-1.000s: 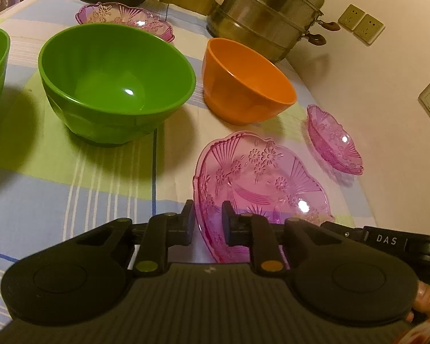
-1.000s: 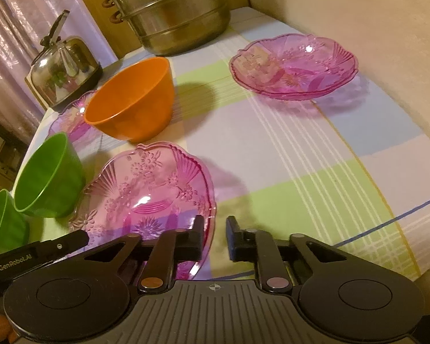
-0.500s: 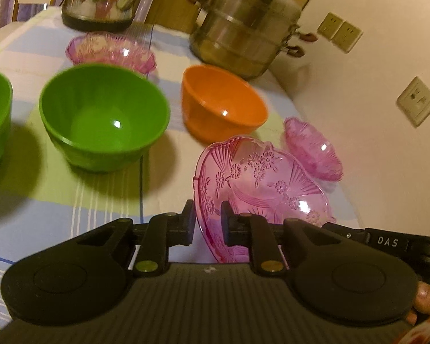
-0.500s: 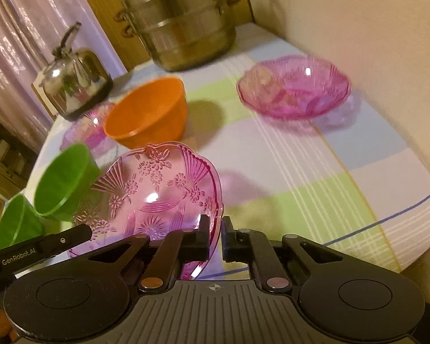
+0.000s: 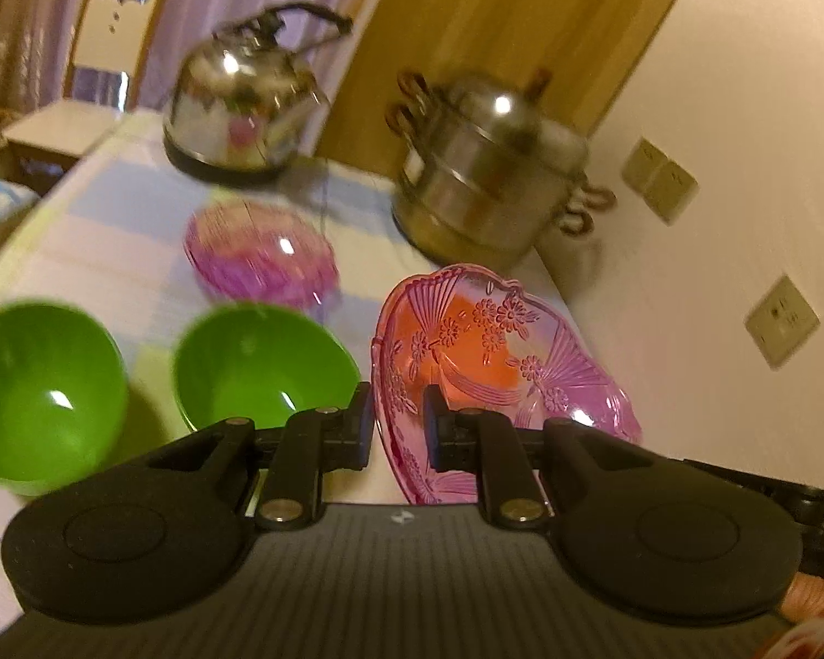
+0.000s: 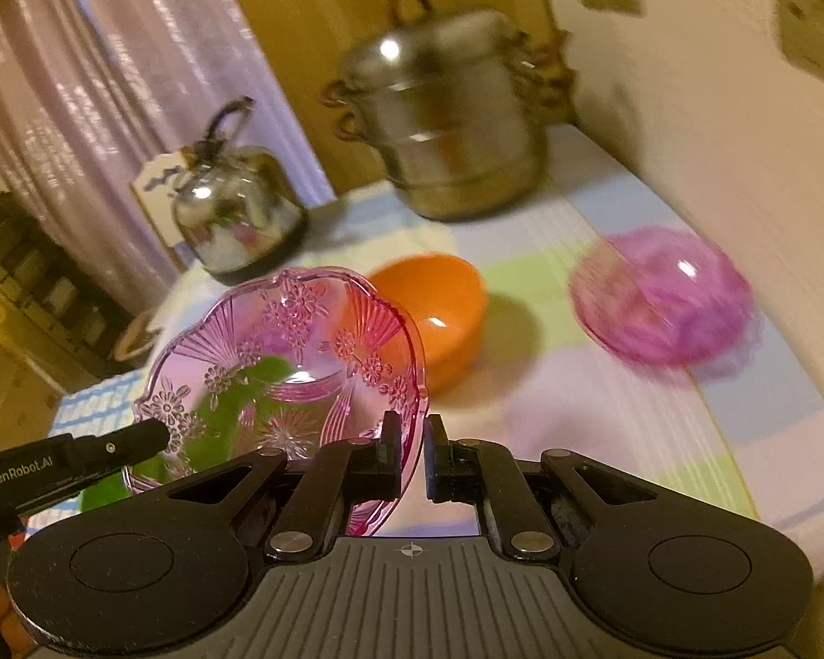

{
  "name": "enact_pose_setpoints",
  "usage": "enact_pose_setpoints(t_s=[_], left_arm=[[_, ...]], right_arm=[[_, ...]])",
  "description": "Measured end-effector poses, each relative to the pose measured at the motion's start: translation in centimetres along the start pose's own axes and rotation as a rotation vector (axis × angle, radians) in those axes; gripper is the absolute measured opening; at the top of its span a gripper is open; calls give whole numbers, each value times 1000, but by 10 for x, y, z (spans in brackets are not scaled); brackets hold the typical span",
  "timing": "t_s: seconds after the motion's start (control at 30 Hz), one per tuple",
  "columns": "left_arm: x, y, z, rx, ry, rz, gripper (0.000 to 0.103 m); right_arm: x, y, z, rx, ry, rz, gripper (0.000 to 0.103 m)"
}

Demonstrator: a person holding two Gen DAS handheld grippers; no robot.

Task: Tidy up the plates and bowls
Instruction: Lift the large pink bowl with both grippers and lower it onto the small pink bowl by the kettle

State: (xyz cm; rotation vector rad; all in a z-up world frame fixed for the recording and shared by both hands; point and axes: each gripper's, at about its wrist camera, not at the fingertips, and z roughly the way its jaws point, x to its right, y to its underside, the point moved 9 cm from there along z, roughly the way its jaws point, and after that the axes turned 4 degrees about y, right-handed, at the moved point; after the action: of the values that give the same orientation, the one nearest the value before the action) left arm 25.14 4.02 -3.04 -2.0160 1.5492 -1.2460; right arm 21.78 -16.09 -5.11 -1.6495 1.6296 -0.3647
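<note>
Both grippers are shut on the rim of one pink glass plate [image 5: 483, 362], which hangs lifted and tilted above the table; it also shows in the right wrist view [image 6: 291, 362]. My left gripper [image 5: 398, 428] pinches its left edge. My right gripper [image 6: 412, 447] pinches its right edge. Two green bowls [image 5: 258, 368] [image 5: 38, 390] stand to the left. An orange bowl [image 6: 439, 313] stands behind the plate. A second pink plate [image 5: 261, 258] lies at the back. A third pink plate [image 6: 664, 302] lies near the wall.
A steel kettle [image 5: 241, 115] and a stacked steel steamer pot [image 5: 483, 170] stand at the table's far end. A wall with sockets [image 5: 780, 324] runs along the right. A chair [image 5: 99, 77] stands beyond the striped tablecloth [image 5: 99, 241].
Both grippers have lifted the pink plate off the table and tilted it up. The bowls and other plates now lie lower and farther in view.
</note>
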Motion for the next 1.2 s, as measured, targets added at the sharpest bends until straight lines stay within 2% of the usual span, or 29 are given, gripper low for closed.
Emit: enact_pose_setpoints(t_s=[0.23, 0.47, 0.67, 0.97, 1.2], left_arm=[[-44, -62, 17, 64, -50, -26, 16], [-99, -106, 61, 90, -103, -59, 16], [-142, -114, 110, 77, -120, -127, 16], [-174, -122, 160, 46, -181, -104, 16], [-193, -114, 182, 28, -205, -107, 16]], right_arm=[[-50, -35, 47, -4, -65, -25, 8], [-86, -63, 118, -21, -101, -27, 8], [-96, -79, 177, -24, -97, -25, 8], [-104, -95, 246, -36, -51, -61, 8], [-106, -89, 285, -75, -45, -85, 8]])
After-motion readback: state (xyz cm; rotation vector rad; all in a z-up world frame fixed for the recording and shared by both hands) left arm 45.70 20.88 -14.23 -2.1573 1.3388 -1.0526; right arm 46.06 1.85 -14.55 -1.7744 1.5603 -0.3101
